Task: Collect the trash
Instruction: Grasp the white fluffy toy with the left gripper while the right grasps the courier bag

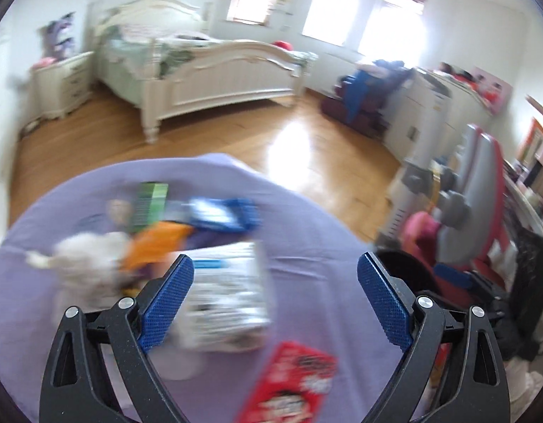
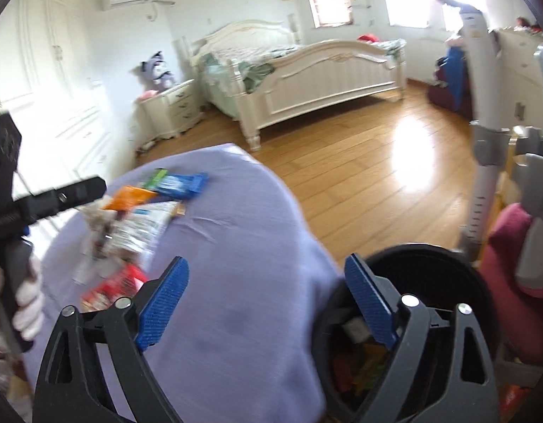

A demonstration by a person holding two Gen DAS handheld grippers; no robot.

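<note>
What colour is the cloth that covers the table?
Light purple; the cloth shows best in the right wrist view.

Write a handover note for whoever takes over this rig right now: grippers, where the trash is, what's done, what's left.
Left gripper: open, nothing between its fingers, over the purple-covered table.
Right gripper: open and empty, by the table's edge next to the black bin.
Done: some wrappers already lie in the bin.
Left on the table: red packet, white printed packet, orange wrapper, blue packet, green packet, crumpled white tissue.
Next: probably grab the nearest packets and drop them in the bin.
</note>
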